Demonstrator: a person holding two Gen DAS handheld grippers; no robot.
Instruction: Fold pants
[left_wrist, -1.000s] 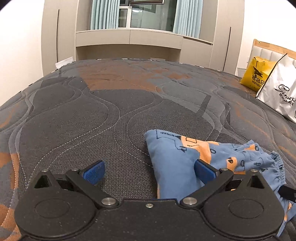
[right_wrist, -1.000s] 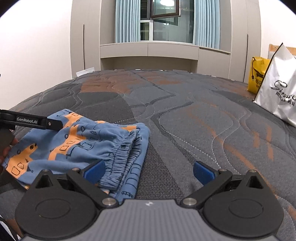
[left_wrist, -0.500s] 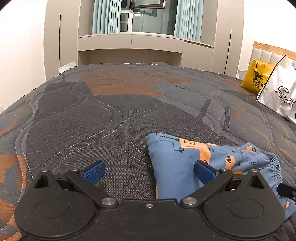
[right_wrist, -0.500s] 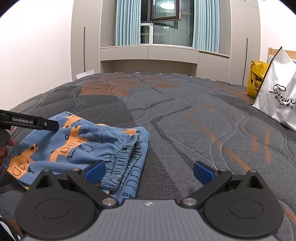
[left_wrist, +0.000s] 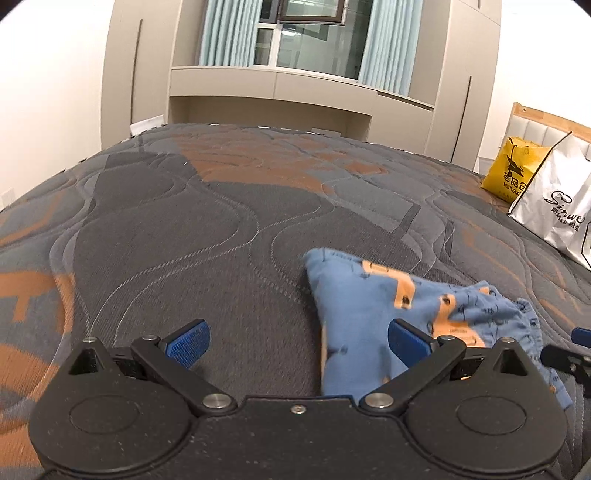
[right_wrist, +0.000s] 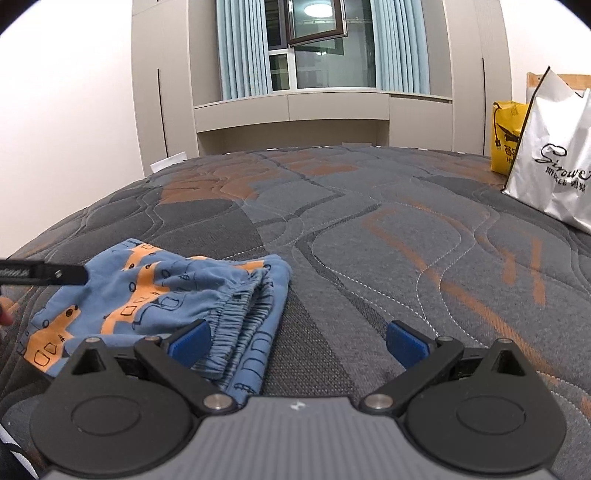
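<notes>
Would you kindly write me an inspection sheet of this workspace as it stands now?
Surface: quilted grey and orange mattress, bare of sheets.
Job's things: blue pants with orange print, folded into a compact stack, waistband layers facing the right gripper.
Clutter: white shopping bag and yellow bag at the far right edge.
Grippers: left gripper open, holding nothing; right gripper open, holding nothing.
Cables: nothing seen.
Surroundings: beige wardrobes, window with blue curtains, wooden headboard.
</notes>
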